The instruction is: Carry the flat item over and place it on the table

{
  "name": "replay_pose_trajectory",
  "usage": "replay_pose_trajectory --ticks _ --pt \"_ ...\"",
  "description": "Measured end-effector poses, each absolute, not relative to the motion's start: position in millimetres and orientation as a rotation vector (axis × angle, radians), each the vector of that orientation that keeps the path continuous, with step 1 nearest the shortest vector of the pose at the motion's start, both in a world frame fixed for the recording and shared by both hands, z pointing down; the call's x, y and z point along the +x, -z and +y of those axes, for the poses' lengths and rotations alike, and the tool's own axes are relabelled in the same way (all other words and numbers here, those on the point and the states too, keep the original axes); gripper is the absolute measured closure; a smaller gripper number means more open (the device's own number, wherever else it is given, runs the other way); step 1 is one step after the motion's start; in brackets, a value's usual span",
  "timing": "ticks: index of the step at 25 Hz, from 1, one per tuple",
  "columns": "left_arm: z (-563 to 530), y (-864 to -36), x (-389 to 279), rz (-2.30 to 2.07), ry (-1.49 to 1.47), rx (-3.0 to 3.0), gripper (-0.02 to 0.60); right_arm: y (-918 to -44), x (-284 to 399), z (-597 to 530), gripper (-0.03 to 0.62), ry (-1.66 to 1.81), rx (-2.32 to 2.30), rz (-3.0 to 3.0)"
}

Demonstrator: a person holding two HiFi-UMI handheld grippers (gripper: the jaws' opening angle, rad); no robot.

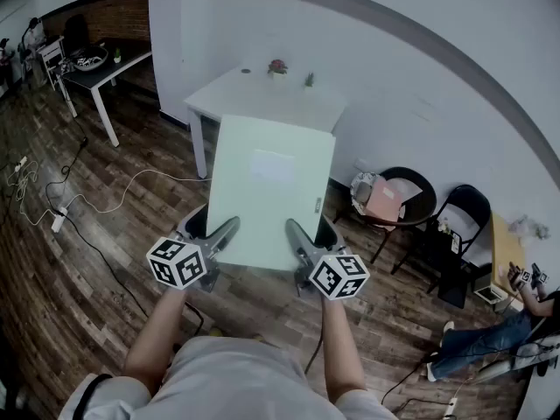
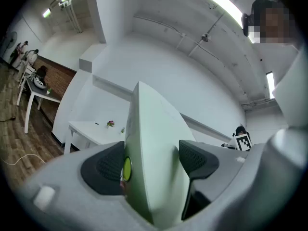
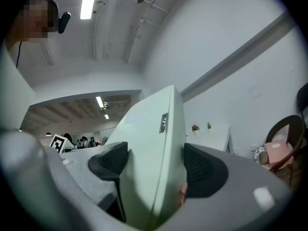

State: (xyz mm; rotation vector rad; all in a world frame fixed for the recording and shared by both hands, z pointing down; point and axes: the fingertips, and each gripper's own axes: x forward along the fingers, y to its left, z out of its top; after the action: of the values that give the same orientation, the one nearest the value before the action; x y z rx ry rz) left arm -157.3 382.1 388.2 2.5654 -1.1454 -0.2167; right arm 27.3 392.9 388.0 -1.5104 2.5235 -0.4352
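Dark wooden floor (image 1: 79, 269) lay under me, with a white cable (image 1: 131, 185) looping across it. To my right, against the white wall (image 1: 420, 77), stood two black chairs. The nearer chair (image 1: 418, 206) held a pink bag (image 1: 383, 201), and the other chair (image 1: 466, 208) stood just beside it. A person (image 1: 490, 335) sat low at the far right. A dark-topped desk (image 1: 105, 70) stood at the far left.

Dark wood-plank floor (image 1: 96, 261), white walls (image 1: 420, 68). White tabletop (image 1: 254, 94) against wall, small potted plants (image 1: 277, 66) on it. 2nd white table (image 1: 109, 73) far left by brick wall (image 1: 105, 20). Two black chairs (image 1: 426, 201) at right. White cable (image 1: 131, 186) across floor. Ceiling strip lights (image 2: 222, 0) lit.
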Motion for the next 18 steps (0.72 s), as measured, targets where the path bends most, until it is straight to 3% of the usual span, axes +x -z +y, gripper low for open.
replay_pose_trajectory --ticks 18 --pt "394.4 -387.0 -138.5 -1.16 0.211 2.568 0.233 -388.3 46.8 404.1 0.233 0.437 -1.506 2.498"
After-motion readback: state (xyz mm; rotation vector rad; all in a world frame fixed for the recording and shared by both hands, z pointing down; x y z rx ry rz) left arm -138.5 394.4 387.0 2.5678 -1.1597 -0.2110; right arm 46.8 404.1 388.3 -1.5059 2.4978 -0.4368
